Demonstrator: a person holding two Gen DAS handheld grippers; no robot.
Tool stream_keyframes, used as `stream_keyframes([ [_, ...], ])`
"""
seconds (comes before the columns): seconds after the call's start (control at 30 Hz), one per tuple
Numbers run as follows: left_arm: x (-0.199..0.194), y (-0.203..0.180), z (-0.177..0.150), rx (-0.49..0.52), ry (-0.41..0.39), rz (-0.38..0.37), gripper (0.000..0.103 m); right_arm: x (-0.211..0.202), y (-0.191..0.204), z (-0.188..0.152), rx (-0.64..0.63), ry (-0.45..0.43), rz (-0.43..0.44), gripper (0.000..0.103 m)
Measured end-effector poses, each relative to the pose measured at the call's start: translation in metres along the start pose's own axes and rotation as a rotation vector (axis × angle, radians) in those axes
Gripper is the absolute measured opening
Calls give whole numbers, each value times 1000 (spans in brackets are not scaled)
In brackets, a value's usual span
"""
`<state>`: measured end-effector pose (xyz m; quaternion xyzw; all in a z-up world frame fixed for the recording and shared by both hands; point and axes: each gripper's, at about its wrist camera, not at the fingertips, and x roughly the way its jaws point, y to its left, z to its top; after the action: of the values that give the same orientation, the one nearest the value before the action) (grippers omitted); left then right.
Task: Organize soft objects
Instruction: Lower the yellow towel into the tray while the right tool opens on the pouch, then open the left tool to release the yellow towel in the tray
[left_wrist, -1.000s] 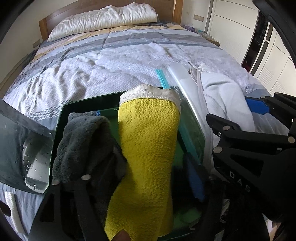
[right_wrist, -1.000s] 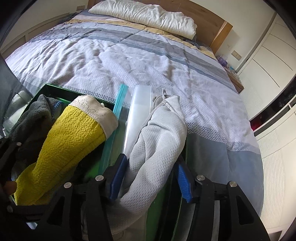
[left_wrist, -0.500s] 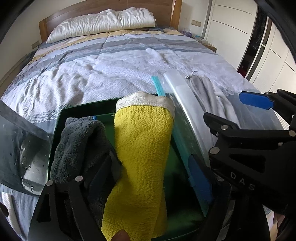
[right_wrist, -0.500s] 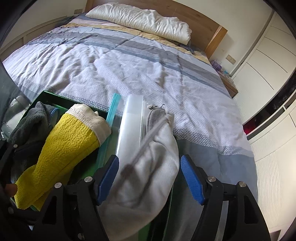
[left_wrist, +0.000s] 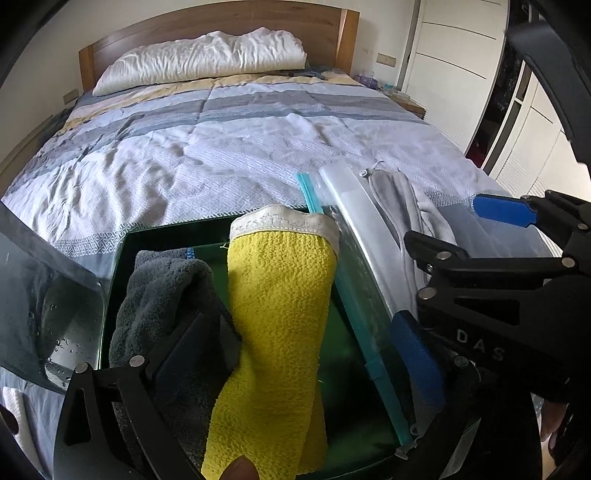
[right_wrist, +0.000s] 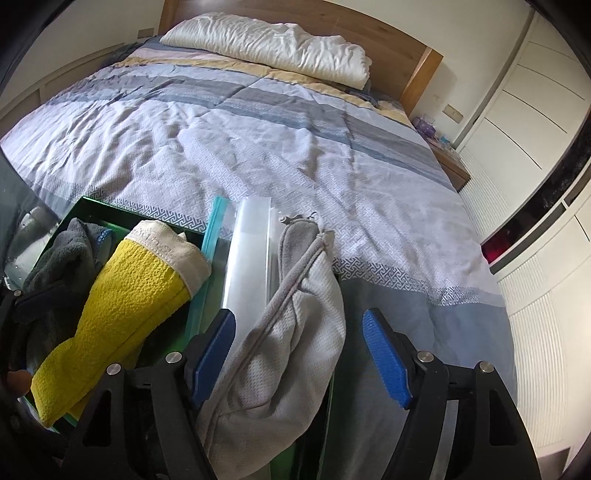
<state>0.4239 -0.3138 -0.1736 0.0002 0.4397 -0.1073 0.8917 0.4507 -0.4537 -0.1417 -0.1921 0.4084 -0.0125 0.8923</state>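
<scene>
Bed (left_wrist: 229, 147): wide, with a wooden headboard (left_wrist: 207, 26) at its far end.
Quilt (right_wrist: 258, 122): covers the bed, rumpled; grey, blue and cream stripes, pale patterned lower part.
Pillow (left_wrist: 199, 55): white, creased, lying across the head of the bed against the headboard.
Bin (left_wrist: 166, 236): dark green, on the near end of the quilt, holding rolled cloths.
Bag (right_wrist: 251, 251): clear plastic with a teal strip, lying along the bin's right side.

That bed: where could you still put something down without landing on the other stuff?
The bedspread lies bare from the pillow down to the green box. It is crowded at the near edge: box with yellow towel and dark grey towel, clear zip bag, light grey pouch.
</scene>
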Motion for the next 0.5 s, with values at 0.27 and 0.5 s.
stream_keyframes([
  [0.27, -4, 2, 4, -16, -15, -20, 98, -6, -9, -1, 22, -8, -10, 72],
  [0.5, -7, 2, 6, -15, -25, -16, 98, -8, -13, -2, 42, -5, -8, 72],
])
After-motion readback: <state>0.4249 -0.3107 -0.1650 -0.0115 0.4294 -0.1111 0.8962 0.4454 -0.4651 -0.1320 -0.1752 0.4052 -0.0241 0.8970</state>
